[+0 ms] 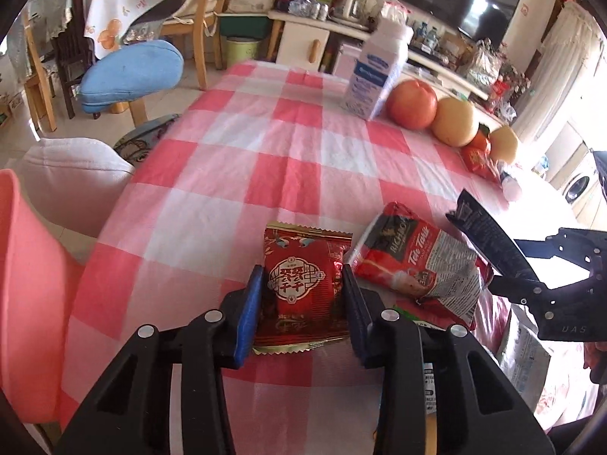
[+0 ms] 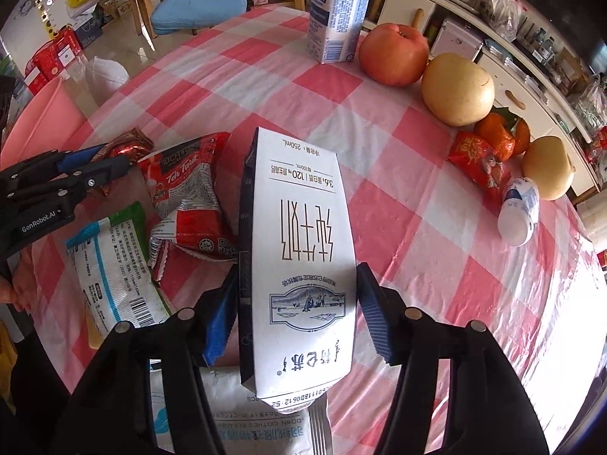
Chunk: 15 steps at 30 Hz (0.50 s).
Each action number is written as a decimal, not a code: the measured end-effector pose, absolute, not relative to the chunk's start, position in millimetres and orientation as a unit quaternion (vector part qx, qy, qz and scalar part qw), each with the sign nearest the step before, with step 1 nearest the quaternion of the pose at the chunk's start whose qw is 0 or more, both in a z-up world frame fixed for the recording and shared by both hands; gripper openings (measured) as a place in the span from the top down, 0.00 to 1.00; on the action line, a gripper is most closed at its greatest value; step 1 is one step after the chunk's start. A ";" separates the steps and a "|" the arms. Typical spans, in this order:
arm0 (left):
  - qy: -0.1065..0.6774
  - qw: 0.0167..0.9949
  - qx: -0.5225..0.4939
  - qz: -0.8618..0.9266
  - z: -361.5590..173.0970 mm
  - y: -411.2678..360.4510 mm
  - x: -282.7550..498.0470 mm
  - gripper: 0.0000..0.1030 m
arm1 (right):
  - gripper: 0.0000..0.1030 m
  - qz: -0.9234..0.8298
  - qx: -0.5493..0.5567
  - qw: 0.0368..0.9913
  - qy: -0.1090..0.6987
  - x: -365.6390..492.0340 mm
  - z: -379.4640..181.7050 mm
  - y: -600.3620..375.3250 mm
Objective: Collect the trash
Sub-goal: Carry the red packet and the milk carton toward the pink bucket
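A red snack packet (image 1: 303,284) lies on the checked tablecloth (image 1: 235,174), and my left gripper (image 1: 303,295) is shut on it, blue pads pressing both sides. In the right wrist view the same gripper (image 2: 110,159) comes in from the left with the red packet (image 2: 129,144) at its tips. My right gripper (image 2: 296,314) is shut on a white 250 mL milk carton (image 2: 303,250), held lengthwise above the table. From the left wrist view that carton's dark side (image 1: 485,231) shows in the right gripper (image 1: 508,276). A crumpled red-and-white drink-mix packet (image 1: 417,261) (image 2: 189,197) lies between the two grippers.
A green-and-white packet (image 2: 114,265) and a white wrapper (image 2: 258,424) lie near the front edge. A tall white-blue carton (image 2: 337,11), an apple (image 2: 394,53), pears (image 2: 459,91), oranges, a red packet (image 2: 478,163) and a small white bottle (image 2: 519,208) stand along the right. A pink bin (image 1: 26,284) sits left of the table.
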<state>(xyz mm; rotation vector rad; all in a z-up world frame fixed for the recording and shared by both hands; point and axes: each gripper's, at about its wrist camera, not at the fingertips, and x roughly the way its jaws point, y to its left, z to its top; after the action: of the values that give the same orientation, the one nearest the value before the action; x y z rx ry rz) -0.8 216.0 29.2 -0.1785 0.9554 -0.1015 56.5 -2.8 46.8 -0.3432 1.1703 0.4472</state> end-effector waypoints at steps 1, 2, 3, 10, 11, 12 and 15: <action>0.453 0.885 -0.090 -0.048 32.9 219.3 -2.6 0.60 | 0.41 0.205 -0.159 0.798 0.543 56.1 48.7 -3.8; 0.448 0.888 -0.094 -0.047 35.8 222.0 -4.7 0.60 | 0.41 0.201 -0.157 0.802 0.540 55.5 52.0 -5.4; 0.443 0.890 -0.097 -0.045 38.8 224.9 -7.2 0.60 | 0.41 0.195 -0.154 0.807 0.536 55.0 56.2 -7.6; 0.414 0.903 -0.105 -0.041 57.8 239.3 -22.4 0.60 | 0.69 0.179 -0.118 0.831 0.514 50.9 84.0 -18.6; 0.411 0.905 -0.107 -0.040 60.5 241.8 -24.8 0.60 | 0.69 0.177 -0.116 0.833 0.511 49.7 88.4 -19.5; 0.407 0.906 -0.108 -0.040 63.0 244.3 -27.6 0.60 | 0.69 0.174 -0.117 0.835 0.510 48.3 90.1 -19.8; 0.404 0.907 -0.111 -0.037 65.2 250.5 -32.1 0.60 | 0.70 0.162 -0.117 0.836 0.511 46.3 90.1 -22.7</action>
<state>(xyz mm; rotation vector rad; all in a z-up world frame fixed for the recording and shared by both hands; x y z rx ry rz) -32.1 250.5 65.2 -0.2292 0.8346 -0.0755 46.3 -22.7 90.1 -0.2477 1.0810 0.3423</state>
